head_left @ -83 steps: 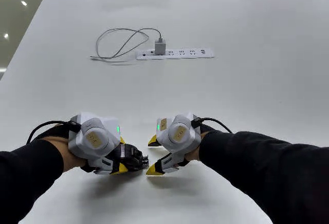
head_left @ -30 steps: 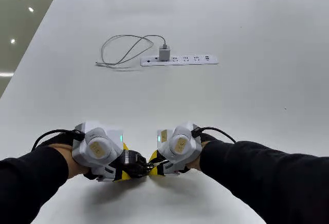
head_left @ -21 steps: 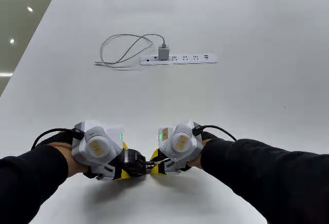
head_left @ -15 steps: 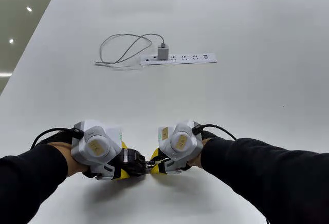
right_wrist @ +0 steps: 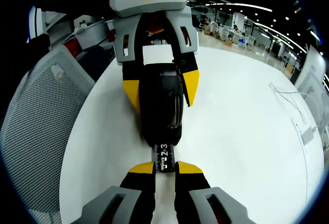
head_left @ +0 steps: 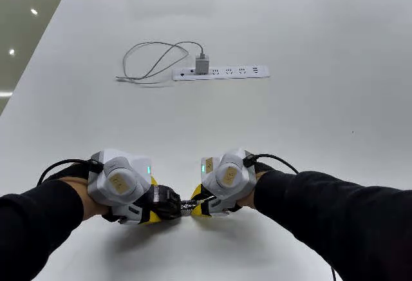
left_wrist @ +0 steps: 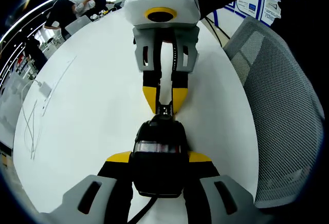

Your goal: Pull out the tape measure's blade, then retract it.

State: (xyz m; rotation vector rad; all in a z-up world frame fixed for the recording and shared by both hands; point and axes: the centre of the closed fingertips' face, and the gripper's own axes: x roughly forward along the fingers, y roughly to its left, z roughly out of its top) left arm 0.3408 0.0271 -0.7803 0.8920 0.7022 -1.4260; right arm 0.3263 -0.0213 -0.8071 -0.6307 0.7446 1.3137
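since the black, rounded plastic tape measure (left_wrist: 159,136) sits clamped by its flanks between the yellow-tipped jaws of the left gripper (left_wrist: 159,158), close to the near edge of the white matte table (head_left: 257,133), we judge the pull-out as barely begun. whether the case rests on the tabletop or hangs just above it we cannot tell.

the right gripper (right_wrist: 164,170) faces it nose to nose, its jaws pinched tight on the thin metal blade (right_wrist: 164,158). just a short stretch of the blade, printed with black digits, shows between case and jaw tips.

the relation that counts is this: the blade's long axis runs straight out of the mouth of the case into the right gripper, along the line joining the two grippers, left to right across the person's front. the case thus lies dead ahead of the right gripper, just beside its tips. the pull, as we see it, calls for the grippers to part along that same line without twisting, or the narrow strip may slip from the pads.

the case looks smooth and glossy. farther up the table, well apart, lie a white power strip (head_left: 222,72), a grey charger (head_left: 201,64) plugged into it, and a thin looped cable (head_left: 151,58).
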